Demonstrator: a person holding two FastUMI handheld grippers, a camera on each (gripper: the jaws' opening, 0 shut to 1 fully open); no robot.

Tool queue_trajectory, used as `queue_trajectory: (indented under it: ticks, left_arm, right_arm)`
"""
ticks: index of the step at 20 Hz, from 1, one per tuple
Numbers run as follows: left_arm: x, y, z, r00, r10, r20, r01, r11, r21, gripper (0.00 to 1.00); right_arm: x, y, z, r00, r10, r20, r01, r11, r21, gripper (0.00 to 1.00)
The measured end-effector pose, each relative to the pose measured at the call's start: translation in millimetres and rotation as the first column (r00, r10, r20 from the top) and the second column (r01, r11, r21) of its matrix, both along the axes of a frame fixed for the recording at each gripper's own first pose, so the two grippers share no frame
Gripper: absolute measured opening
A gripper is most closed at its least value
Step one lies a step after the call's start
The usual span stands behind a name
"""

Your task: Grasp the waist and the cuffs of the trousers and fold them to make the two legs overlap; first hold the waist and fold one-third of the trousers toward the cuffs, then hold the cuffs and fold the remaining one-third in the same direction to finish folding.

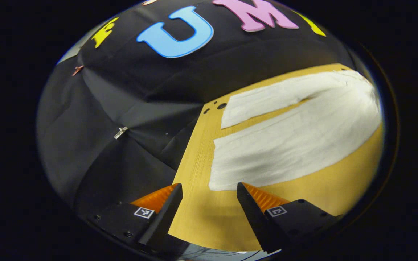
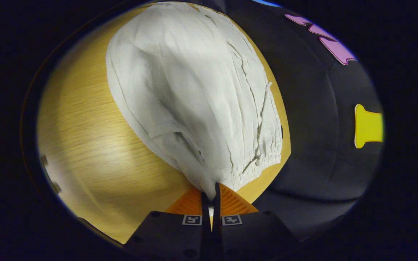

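The right gripper point(image 2: 210, 194) pinches the waist of the trousers point(image 2: 194, 94). The left gripper point(image 1: 209, 194) hangs open, just short of a cuff point(image 1: 223, 166) on the table point(image 1: 201, 217).

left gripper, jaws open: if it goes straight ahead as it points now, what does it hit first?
Probably the near cuff edge of the white trousers, which lies just ahead of the left gripper on the wooden table. Bare tabletop sits between them; depth is unclear, so it may meet the table first.
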State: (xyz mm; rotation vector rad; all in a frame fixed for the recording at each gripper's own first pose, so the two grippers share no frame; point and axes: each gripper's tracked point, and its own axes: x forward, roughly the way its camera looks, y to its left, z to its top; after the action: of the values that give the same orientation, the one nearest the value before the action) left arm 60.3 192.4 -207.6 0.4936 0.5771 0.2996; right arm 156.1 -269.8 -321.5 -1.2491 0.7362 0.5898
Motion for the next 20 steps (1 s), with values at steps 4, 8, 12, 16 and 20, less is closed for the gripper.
queue_trajectory:
  ticks: [4, 8, 12, 16, 20]
  left_arm:
    - [14, 30, -27, 0.99, -0.09, -0.105, 0.099, 0.991, 0.091, 0.96]
    - [30, 30, -49, 0.93, -0.26, -0.259, 0.307, 0.938, 0.159, 0.95]
    - [54, 36, -65, 0.852, -0.347, -0.392, 0.46, 0.854, 0.243, 0.95]
    - [73, 16, -64, 0.722, -0.456, -0.521, 0.661, 0.677, 0.323, 0.82]
    - [78, -5, -64, 0.62, -0.486, -0.616, 0.769, 0.532, 0.354, 0.56]
  right_arm:
    - [-2, 2, -1, 1.0, 0.026, -0.006, -0.026, 1.0, -0.018, 0.05]
    - [-3, 3, 0, 1.0, 0.02, -0.014, -0.02, 1.0, -0.01, 0.05]
    - [-4, 3, 1, 0.999, 0.045, -0.003, -0.045, 0.999, -0.021, 0.05]
    - [-3, 2, 1, 0.999, 0.046, 0.008, -0.046, 0.999, -0.021, 0.05]
    - [-3, 3, 1, 0.997, 0.066, 0.028, -0.064, 0.997, -0.053, 0.05]
